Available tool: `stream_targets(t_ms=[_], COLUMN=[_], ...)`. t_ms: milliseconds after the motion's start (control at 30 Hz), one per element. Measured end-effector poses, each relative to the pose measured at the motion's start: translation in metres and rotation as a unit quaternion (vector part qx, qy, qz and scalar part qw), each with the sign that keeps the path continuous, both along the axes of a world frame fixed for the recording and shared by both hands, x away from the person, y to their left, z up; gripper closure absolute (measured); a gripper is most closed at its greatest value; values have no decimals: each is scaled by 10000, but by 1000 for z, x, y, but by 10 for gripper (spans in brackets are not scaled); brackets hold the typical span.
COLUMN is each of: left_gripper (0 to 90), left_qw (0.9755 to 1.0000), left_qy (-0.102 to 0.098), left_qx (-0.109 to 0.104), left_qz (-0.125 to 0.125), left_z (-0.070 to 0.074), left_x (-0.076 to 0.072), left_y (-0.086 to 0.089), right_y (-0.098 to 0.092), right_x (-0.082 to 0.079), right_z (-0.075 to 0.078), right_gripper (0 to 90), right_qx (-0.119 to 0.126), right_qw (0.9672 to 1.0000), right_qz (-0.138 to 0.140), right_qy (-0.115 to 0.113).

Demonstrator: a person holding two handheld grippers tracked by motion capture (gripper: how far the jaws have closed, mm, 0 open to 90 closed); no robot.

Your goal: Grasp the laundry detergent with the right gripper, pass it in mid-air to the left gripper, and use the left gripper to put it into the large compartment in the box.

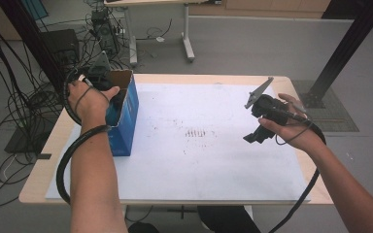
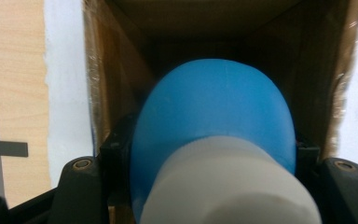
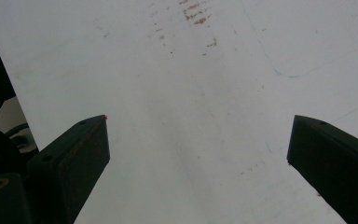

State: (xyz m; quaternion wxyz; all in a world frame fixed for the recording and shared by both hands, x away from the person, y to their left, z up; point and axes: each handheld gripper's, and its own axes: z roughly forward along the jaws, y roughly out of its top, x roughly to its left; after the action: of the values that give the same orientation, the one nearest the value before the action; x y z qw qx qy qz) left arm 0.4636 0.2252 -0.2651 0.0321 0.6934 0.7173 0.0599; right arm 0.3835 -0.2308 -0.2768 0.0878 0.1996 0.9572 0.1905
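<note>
**Blue-capped bottle held down inside the open box**

My left gripper [image 1: 108, 92] is down in the mouth of the blue cardboard box [image 1: 125, 124], which stands upright near the table's [image 1: 39, 174] left edge, at about 9 o'clock from the stained middle of the white sheet [image 1: 213, 165]. My left hand [image 1: 88, 99] covers most of it from above, so the jaws are hard to make out there.

In the left gripper view the grip is plain: my two black jaws are clamped on a bottle [image 2: 223, 186], one on each side of it at 9 and 3 o'clock. The pale body sits nearest the camera, at 6 o'clock, and its rounded blue cap [image 2: 212, 116] points ahead toward 12 o'clock, into the dark brown inside of the box [image 2: 116, 84]. The box walls rise on both sides of the cap; I cannot tell whether the cap touches the bottom.

My right gripper [image 1: 260, 133] hangs in my right hand [image 1: 291, 128] above the right part of the sheet, at about 3 o'clock from the stains, well apart from the box. Its jaws stand wide apart with only bare white sheet [image 3: 191, 116] between them.
</note>
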Motion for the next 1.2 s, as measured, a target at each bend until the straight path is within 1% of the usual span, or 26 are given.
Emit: stream_targets(t_ms=[233,267,500,633,800,1200], left_gripper=[374,374,373,371,369,367], left_qw=[10000,10000,9999,9999,10000,10000], left_qy=[3,-23,-10,28,21,-4], left_qx=[79,89,130,98,37,20], left_qz=[-29,-26,-19,1,37,66], left_z=[-11,-12,-13,-13,-13,-14], left_x=[1,2,4,4,3,4], left_y=[-2,-2,-4,-3,0,1], right_y=[1,1,0,0,-1,-3], right_x=[1,1,2,1,2,2], right_z=[-2,-2,-3,-3,-3,-2], right_gripper=[55,55,55,55,55,55], right_qx=[-12,-13,-11,-17,-5,-62], right_qw=[10000,10000,10000,10000,10000,9999], right_qz=[-17,-26,-43,-27,-55,-75], right_qy=[38,50,50,48,48,31])
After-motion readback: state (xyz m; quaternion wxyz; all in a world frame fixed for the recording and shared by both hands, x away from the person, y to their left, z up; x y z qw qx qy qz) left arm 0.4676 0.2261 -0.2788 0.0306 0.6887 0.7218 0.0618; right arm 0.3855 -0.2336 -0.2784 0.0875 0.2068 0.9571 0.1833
